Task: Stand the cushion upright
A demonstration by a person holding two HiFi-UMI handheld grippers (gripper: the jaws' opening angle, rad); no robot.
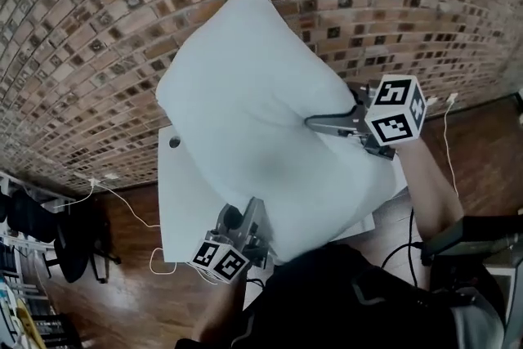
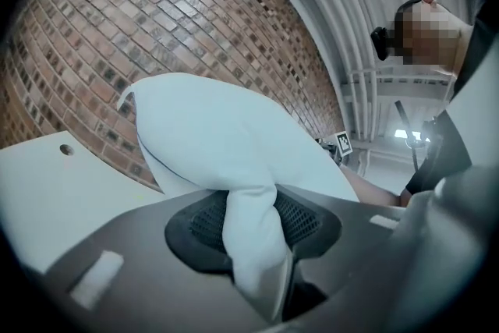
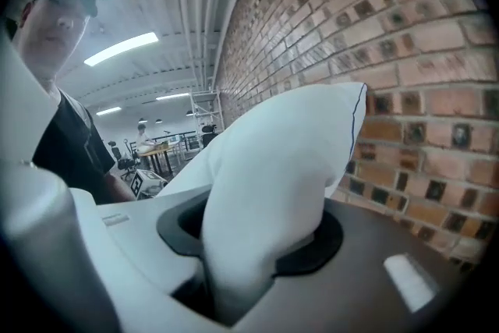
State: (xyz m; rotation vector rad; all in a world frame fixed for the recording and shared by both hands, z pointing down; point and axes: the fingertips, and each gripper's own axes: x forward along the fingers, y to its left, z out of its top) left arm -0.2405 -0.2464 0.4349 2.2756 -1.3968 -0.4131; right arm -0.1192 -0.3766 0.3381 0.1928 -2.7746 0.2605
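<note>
A large white cushion [image 1: 253,110] hangs lifted over the white table [image 1: 181,200], tilted with one corner high against the brick wall. My left gripper [image 1: 263,234] is shut on the cushion's lower edge, near the table's front. My right gripper [image 1: 315,123] is shut on its right side, higher up. In the left gripper view a fold of the cushion [image 2: 253,246] is pinched between the dark pads. In the right gripper view a thick bunch of the cushion [image 3: 265,222] fills the jaws.
A brick wall [image 1: 98,29] stands right behind the table. Cables [image 1: 131,212] trail over the wooden floor at the left, and a black chair [image 1: 69,245] stands there. A white cable [image 1: 448,135] hangs at the right.
</note>
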